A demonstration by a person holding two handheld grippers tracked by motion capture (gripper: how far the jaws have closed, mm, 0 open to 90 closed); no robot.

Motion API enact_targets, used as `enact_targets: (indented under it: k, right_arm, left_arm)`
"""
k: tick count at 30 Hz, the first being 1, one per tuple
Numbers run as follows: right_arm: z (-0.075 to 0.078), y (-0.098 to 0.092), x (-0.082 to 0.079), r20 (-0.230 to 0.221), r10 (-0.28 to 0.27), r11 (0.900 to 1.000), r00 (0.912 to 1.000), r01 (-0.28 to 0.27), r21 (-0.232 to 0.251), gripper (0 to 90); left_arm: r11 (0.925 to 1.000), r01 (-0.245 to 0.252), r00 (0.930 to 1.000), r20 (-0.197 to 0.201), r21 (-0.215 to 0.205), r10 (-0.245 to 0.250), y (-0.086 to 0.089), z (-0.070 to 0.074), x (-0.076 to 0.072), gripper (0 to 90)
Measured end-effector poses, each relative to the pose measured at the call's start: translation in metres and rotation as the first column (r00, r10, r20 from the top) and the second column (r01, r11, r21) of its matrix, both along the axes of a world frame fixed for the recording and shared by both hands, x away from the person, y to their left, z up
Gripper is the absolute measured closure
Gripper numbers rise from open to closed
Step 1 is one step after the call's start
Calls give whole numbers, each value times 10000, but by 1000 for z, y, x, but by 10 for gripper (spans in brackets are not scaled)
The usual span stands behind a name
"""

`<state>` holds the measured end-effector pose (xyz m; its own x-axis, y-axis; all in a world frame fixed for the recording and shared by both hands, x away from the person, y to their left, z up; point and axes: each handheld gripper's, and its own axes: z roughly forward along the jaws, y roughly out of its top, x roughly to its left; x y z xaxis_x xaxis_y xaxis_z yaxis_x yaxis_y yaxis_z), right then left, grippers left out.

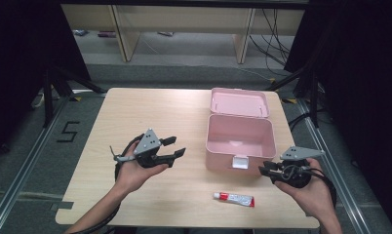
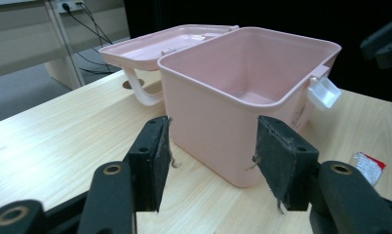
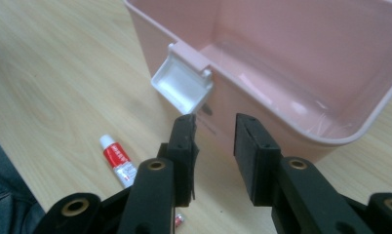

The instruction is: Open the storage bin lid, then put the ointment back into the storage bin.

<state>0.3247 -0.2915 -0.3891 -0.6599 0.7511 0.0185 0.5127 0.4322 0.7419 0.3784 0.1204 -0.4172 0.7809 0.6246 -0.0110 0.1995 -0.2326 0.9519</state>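
A pink plastic box (image 1: pixel 239 139) stands on the wooden table (image 1: pixel 150 112) right of centre, empty, its lid (image 1: pixel 239 102) thrown open behind it and a white latch (image 1: pixel 240 162) on its near wall. A small red-and-white tube (image 1: pixel 234 198) lies flat in front of the box. My left gripper (image 1: pixel 175 147) hovers left of the box, open and empty, its jaws pointing at the box's side (image 2: pixel 223 122). My right gripper (image 1: pixel 264 169) is held at the box's near right corner, open with a narrow gap and nothing in it. Its view looks down on the latch (image 3: pixel 182 85) and the tube (image 3: pixel 117 160).
Beyond the far table edge are pale desk legs and cables on a grey floor. Black stands flank the table on both sides. A floor marking "5" (image 1: pixel 67 131) lies to the left. Bare tabletop stretches across the left half and in front of the box.
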Motion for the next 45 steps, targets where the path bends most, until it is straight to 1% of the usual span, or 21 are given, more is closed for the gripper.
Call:
enact_targets:
  k: [1, 10, 11, 12, 13, 17, 24, 25, 27, 29, 30, 31, 32, 35, 37, 38, 39, 40, 41, 43, 45]
  right_arm:
    - [0, 3, -4, -339, -3, 10000, 9994, 5, 84, 700]
    - [-9, 11, -8, -481, 429, 9990, 9979, -436, -132, 681]
    - [-8, 11, -8, -748, 568, 9980, 9956, -587, -231, 681]
    - [-11, 13, -8, -553, 492, 9986, 9973, -502, -154, 681]
    - [-10, 13, -9, -964, 613, 9974, 9935, -646, -312, 680]
    - [-16, 19, -4, -1192, 1248, 9886, 9850, -1337, -698, 679]
    - [-23, 26, 3, -1555, 1626, 9780, 9744, -1800, -1055, 671]
    - [-23, 29, 4, -1820, 1845, 9704, 9658, -2084, -1221, 667]
    - [-23, 31, 3, -2094, 1695, 9741, 9630, -1960, -1129, 665]
    - [-24, 37, 4, -2106, 1795, 9631, 9609, -2153, -1614, 663]
    - [-23, 40, 3, -2405, 1857, 9576, 9527, -2303, -1731, 662]
    - [-25, 41, 7, -2135, 2279, 9449, 9500, -2687, -1871, 659]
    - [-25, 41, 7, -2135, 2279, 9449, 9500, -2687, -1871, 659]
    - [-30, 51, 11, -2576, 2816, 9121, 9243, -3412, -2273, 650]
    - [-31, 54, 10, -2845, 2684, 9118, 9203, -3380, -2333, 649]
    - [-34, 60, 12, -2879, 3100, 8857, 9061, -3853, -2589, 646]
    - [-34, 60, 12, -2879, 3100, 8857, 9061, -3853, -2589, 646]
    - [-36, 65, 12, -3117, 3254, 8659, 8927, -4138, -2812, 643]
    - [-36, 65, 12, -3117, 3254, 8659, 8927, -4138, -2812, 643]
    - [-38, 71, 13, -3365, 3376, 8485, 8791, -4390, -2955, 641]
    - [-43, 78, 15, -3620, 3528, 8179, 8628, -4723, -3285, 634]
  left_arm:
    - [10000, -58, 10000, 41, -56, 58, 3, 1, -1, 455]
    - [9999, -98, 9999, 92, -137, 99, 8, 2, -2, 449]
    - [9998, -122, 9999, 84, -125, 123, 8, 2, -2, 448]
    - [9999, -162, 9998, 61, -55, 163, 8, 2, -3, 448]
    - [9999, -154, 9998, 96, -67, 155, 9, 2, -3, 448]
    - [9994, -274, 9996, 58, -195, 275, 10, 1, -3, 446]
    - [9994, -294, 9994, -159, -175, 292, 10, 0, -1, 443]
    - [9994, -319, 9993, -176, -153, 316, 11, 1, -1, 439]
    - [9994, -258, 9996, -153, -225, 255, 11, 1, -1, 434]
    - [9991, -388, 9992, -99, -197, 386, 14, 4, -3, 425]
    - [9988, -417, 9991, -71, -255, 415, 15, 4, -3, 420]
    - [9988, -417, 9991, -71, -255, 415, 15, 4, -3, 416]
    - [9987, -439, 9990, -42, -247, 438, 16, 4, -5, 416]
    - [9986, -482, 9988, -54, -199, 481, 20, 4, -10, 413]
    - [9987, -480, 9988, -31, -172, 479, 21, 3, -10, 413]
    - [9986, -511, 9987, -66, -148, 510, 22, 2, -9, 413]
    - [9986, -511, 9987, -66, -148, 510, 22, 2, -9, 413]
    - [9987, -483, 9988, -78, -159, 482, 22, 1, -8, 413]
    - [9987, -483, 9988, -78, -159, 482, 22, 1, -8, 413]
    - [9989, -458, 9989, -103, -74, 457, 21, 1, -7, 413]
    - [9991, -417, 9991, -98, -51, 416, 18, 1, -6, 413]
